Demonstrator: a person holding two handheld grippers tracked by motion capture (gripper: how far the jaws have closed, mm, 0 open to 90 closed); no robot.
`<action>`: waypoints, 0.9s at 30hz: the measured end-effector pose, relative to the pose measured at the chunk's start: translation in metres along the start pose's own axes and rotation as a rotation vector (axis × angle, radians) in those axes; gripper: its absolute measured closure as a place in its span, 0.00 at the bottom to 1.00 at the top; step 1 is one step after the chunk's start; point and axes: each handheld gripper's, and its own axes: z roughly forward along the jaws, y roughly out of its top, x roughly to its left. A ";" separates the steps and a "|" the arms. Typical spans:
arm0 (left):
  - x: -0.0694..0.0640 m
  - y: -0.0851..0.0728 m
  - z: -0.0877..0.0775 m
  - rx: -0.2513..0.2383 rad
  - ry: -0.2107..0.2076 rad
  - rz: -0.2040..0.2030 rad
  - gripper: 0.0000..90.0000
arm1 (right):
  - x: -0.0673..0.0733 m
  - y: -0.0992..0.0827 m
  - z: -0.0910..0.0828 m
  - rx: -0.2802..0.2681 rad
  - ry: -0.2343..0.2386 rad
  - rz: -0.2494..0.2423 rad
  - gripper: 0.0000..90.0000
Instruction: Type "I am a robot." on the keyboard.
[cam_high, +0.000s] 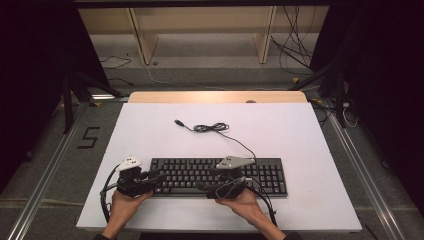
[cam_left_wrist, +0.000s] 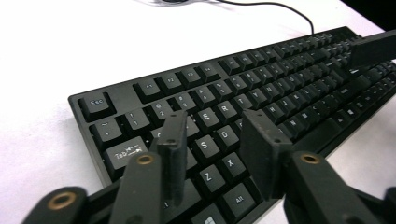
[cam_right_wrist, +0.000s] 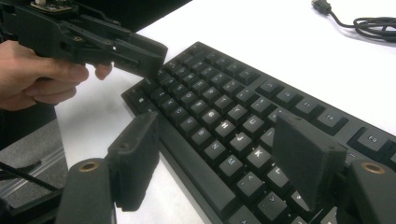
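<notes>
A black keyboard (cam_high: 265, 172) lies near the front edge of the white tabletop (cam_high: 300, 140), and its cable (cam_high: 210, 128) coils behind it to a loose USB plug (cam_high: 178, 122). My left gripper (cam_high: 152, 177) hovers over the keyboard's left end (cam_left_wrist: 280, 79). Its jaws stand apart above the letter keys with nothing between them (cam_left_wrist: 214, 122). My right gripper (cam_high: 205, 179) is at the middle of the keyboard's front edge. It is open wide (cam_right_wrist: 217, 126), one jaw off the front edge and the other above the keys (cam_right_wrist: 210, 88). The left gripper (cam_right_wrist: 140, 56) faces it.
Bare white tabletop surrounds the keyboard, and a wooden strip (cam_high: 215, 96) runs along the far edge. Beyond stand wooden shelf legs (cam_high: 142, 40) and loose floor cables (cam_high: 295, 45). A "5" (cam_high: 88, 137) marks the floor at the left.
</notes>
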 end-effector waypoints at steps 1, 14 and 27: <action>0.000 0.000 0.000 -0.003 -0.002 -0.002 0.64 | 0.000 0.000 0.000 -0.001 -0.001 -0.001 0.37; -0.004 0.001 -0.007 -0.062 -0.032 -0.001 0.40 | 0.003 -0.003 0.005 0.019 0.015 -0.013 0.41; -0.004 0.001 -0.013 -0.114 -0.026 -0.010 0.32 | 0.007 -0.007 0.011 0.073 0.019 -0.029 0.69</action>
